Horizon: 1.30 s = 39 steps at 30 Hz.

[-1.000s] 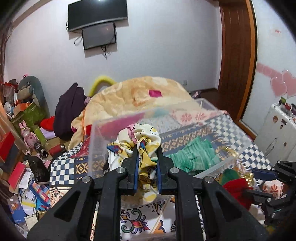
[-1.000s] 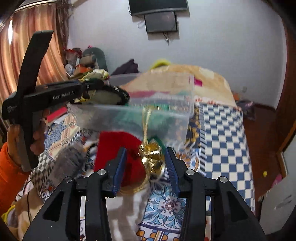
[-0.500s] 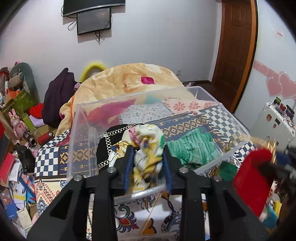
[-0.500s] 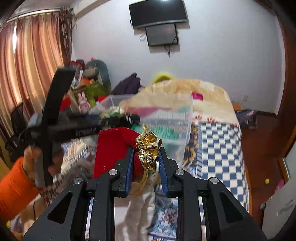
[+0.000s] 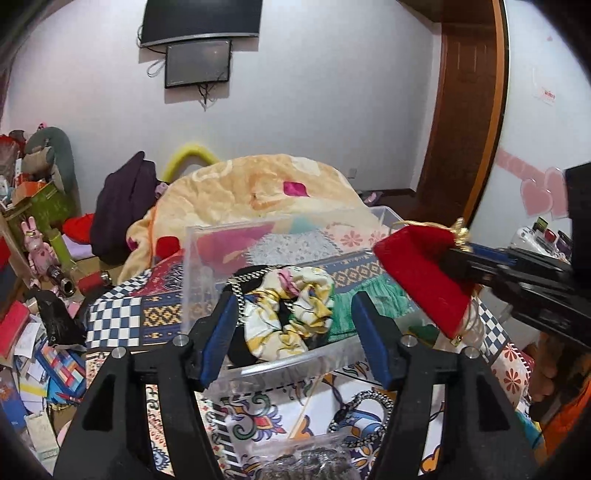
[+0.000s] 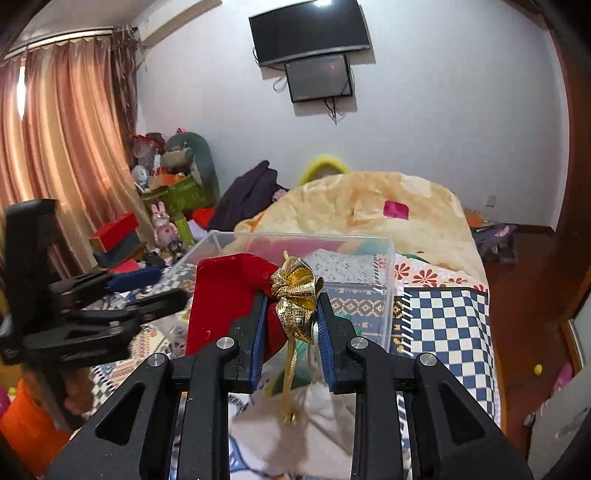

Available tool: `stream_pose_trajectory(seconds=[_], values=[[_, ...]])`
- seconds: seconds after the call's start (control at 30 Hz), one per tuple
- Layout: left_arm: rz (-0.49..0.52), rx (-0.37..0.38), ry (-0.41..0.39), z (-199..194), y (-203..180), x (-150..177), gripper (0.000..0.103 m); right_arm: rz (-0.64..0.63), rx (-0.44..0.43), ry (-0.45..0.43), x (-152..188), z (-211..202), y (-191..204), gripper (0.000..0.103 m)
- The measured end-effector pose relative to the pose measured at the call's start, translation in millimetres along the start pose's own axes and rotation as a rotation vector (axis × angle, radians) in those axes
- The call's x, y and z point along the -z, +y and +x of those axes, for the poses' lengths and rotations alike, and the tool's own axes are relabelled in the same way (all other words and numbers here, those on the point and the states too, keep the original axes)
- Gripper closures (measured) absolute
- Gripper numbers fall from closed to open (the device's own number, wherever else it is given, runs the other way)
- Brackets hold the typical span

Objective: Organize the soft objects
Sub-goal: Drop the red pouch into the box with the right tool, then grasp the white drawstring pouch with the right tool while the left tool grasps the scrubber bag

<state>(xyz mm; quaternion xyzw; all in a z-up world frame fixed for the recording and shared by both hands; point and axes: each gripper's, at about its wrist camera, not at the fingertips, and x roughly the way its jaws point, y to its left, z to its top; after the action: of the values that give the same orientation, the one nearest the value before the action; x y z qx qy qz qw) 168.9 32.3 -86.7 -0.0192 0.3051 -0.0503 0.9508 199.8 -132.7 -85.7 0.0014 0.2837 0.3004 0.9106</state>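
A clear rectangular plastic storage bin (image 5: 207, 258) stood on a bed covered with a patchwork quilt of blue-and-white checks and patterned bands (image 5: 114, 321), and everything else lay in relation to that bin. Inside it sat a crumpled yellow, white and pink printed fabric scrunchie (image 5: 291, 314), touching a folded green knitted cloth (image 5: 373, 302) that lay to its right on the bin's floor. The left gripper (image 5: 293, 341) hung at the bin's near wall with its blue-padded fingers (image 5: 218, 339) spreading apart; the scrunchie showed between them but neither pad pressed on it. Above the bin's right end, the right gripper (image 6: 291, 325) carried a red velvet drawstring pouch with a crinkled gold foil bow (image 6: 225, 295), its fingers (image 6: 327, 332) closed tightly on the gathered neck, just below the bow. A gold cord (image 6: 290, 373) hung down from the bow between the fingers. In the right wrist view the pouch was raised clear of the quilt in front of the bin's near wall. Behind the bin lay a rumpled peach-coloured blanket (image 5: 258, 188), and beyond that a white wall with a dark curved screen (image 6: 308, 31).
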Motion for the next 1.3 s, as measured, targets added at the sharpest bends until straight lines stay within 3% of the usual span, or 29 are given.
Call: stream_pose_trajectory(seconds=[0.23, 0.5, 0.63, 0.73, 0.83, 1.0, 1.13, 1.3], values=[[0.013, -0.025, -0.013, -4.6, 4.5, 8.5, 0.04, 0.039, 0.034, 0.093, -5.9, 37.5, -8.4, 0.08], [0.004, -0.011, 0.008, -2.8, 6.6, 21.5, 0.04, -0.043, 0.126, 0.182, -3.8, 55.3, -6.0, 0.076], [-0.003, -0.005, 0.012, -7.2, 7.2, 25.5, 0.04, -0.048, 0.126, 0.149, -4.8, 39.0, -6.0, 0.049], [-0.01, -0.008, 0.007, -14.2, 8.9, 27.1, 0.039, -0.068, 0.133, 0.099, -6.5, 20.6, -2.0, 0.04], [-0.028, 0.002, 0.001, -23.0, 12.4, 31.8, 0.031, -0.07, 0.123, 0.049, -3.9, 0.1, -0.8, 0.023], [-0.03, 0.011, 0.018, -32.5, 11.6, 48.7, 0.027, -0.07, 0.119, 0.008, 20.1, -25.3, -1.2, 0.018], [-0.027, 0.021, 0.064, -31.0, 8.3, 67.3, 0.026, -0.046, 0.114, 0.005, 46.1, -29.6, -6.4, 0.0], [-0.042, 0.019, 0.134, -23.0, 3.7, 93.0, 0.024, -0.025, 0.109, 0.061, 63.9, -19.1, -9.0, 0.0]])
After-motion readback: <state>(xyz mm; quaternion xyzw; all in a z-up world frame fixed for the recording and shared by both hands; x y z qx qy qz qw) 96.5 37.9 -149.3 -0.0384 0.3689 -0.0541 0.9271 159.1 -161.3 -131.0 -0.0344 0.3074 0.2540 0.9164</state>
